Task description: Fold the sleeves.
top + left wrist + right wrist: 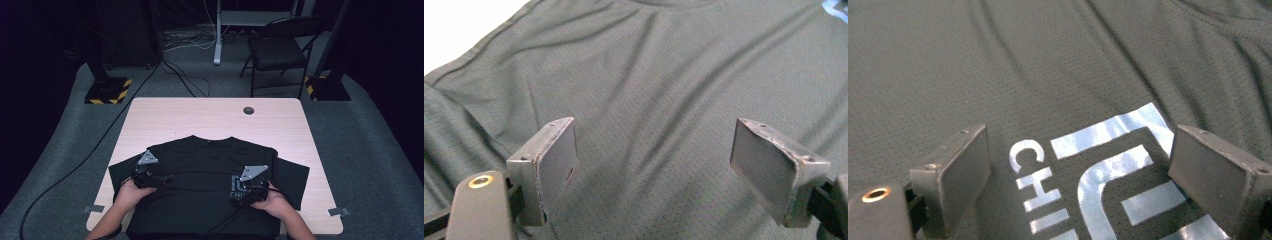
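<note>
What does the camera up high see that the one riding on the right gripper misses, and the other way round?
The high view alone takes in the whole table, both hands, the left gripper and a chair behind. The right gripper view alone makes the shiny printed logo readable up close, between its open jaws. Both share the black T-shirt and the right gripper.

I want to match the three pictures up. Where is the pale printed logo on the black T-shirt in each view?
High view: logo right of centre, under the right gripper.
Left gripper view: a pale scrap at the top right corner.
Right gripper view: bottom centre, between the open jaws.
Shared landmark: the shirt's collar.
</note>
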`<state>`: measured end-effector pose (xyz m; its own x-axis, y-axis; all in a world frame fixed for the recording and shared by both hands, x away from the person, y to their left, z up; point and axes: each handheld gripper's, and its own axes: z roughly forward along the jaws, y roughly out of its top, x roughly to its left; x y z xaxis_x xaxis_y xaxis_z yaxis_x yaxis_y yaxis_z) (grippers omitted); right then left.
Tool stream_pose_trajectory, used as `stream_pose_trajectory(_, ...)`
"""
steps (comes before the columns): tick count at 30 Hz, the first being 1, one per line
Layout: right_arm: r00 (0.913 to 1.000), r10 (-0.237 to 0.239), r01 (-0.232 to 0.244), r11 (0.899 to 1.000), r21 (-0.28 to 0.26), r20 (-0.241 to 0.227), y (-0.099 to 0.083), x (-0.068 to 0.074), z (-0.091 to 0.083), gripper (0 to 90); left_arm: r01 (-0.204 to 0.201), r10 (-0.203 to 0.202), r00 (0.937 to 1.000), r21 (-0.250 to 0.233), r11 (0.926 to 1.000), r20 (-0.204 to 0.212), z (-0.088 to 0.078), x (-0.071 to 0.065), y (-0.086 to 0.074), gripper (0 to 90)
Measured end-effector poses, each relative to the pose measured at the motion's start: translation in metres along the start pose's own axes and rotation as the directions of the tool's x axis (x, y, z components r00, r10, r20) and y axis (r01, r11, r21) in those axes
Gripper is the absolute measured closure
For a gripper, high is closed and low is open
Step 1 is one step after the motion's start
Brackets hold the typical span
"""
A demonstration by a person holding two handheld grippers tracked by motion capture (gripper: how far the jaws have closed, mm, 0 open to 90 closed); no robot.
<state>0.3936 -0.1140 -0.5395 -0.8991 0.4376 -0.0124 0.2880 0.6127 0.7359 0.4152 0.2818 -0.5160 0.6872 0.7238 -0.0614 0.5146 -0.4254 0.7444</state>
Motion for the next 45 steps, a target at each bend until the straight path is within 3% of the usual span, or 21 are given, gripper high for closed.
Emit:
stream_pose_trajectory(2, 1.0000, -0.003, 0.003, 1.000, 0.001, 0.000, 0.000, 0.000, 0.000, 8.0, 0.004, -0.004, 1.0000, -0.002, 1.0000, -0.002, -0.001, 0.001, 0.000, 17.1)
stream_pose_trajectory(6, 1.0000, -0.004, 0.004, 1.000, 0.001, 0.001, 0.000, 0.000, 0.000, 8.0, -0.036, 0.036, 0.9987, -0.010, 0.9993, -0.036, -0.002, 0.000, 0.000, 16.3)
stream_pose_trajectory(10, 1.0000, -0.003, 0.003, 1.000, 0.001, 0.000, 0.000, 0.000, 0.000, 8.1, -0.051, 0.050, 0.9980, -0.013, 0.9986, -0.038, -0.003, 0.000, 0.001, 15.7)
stream_pose_trajectory(23, 0.9999, 0.009, -0.009, 1.000, -0.007, 0.011, 0.000, 0.000, 0.000, 11.1, -0.006, 0.006, 0.9994, -0.001, 1.0000, -0.033, -0.007, 0.009, -0.002, 18.5)
stream_pose_trajectory(35, 0.9999, 0.009, -0.009, 1.000, -0.007, 0.011, 0.000, 0.000, 0.000, 11.1, 0.037, -0.037, 0.9973, -0.002, 0.9993, -0.063, -0.016, 0.022, -0.007, 20.0)
stream_pose_trajectory(45, 0.9998, 0.013, -0.012, 1.000, -0.010, 0.012, 0.000, -0.001, -0.001, 12.0, 0.050, -0.050, 0.9958, 0.001, 0.9987, -0.077, -0.020, 0.028, -0.008, 19.7)
